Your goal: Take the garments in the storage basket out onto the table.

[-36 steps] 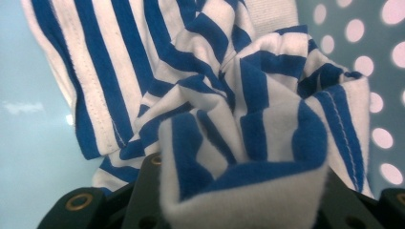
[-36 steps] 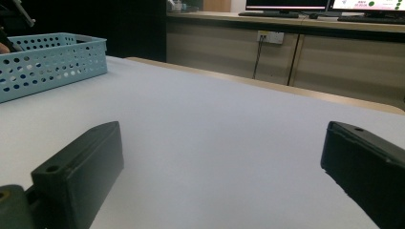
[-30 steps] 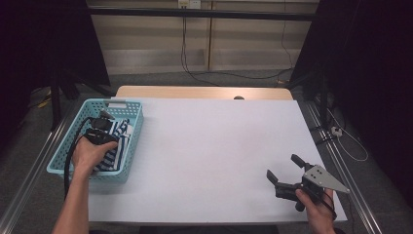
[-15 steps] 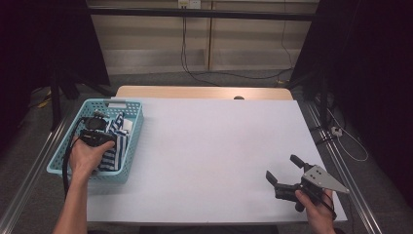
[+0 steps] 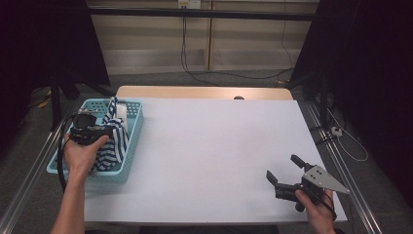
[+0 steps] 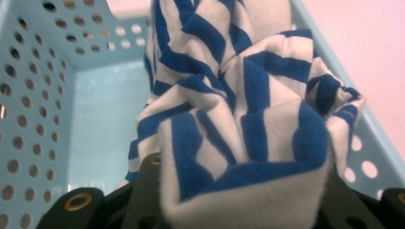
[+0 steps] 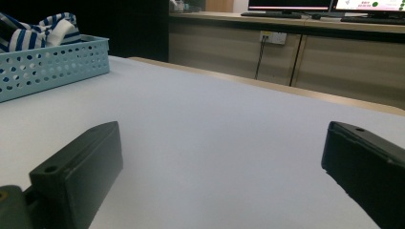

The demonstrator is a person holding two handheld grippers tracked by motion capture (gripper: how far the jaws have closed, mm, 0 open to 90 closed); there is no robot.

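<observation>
Currently left claw [image 5: 104, 130] grips striped cloth [image 5: 113, 139] over basket [image 5: 134, 141]; lift fully clear of rim. Right claw [image 5: 285, 171] gapes empty.

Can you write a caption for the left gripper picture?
Left claw pinching a blue-and-white striped cloth inside the light blue basket.

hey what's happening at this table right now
A person works two hand-held claws. The left claw is clamped on a blue-and-white striped cloth, lifting it out of the light blue basket at the table's left edge. The right claw rests open and idle on the white table, near its front right corner.
</observation>
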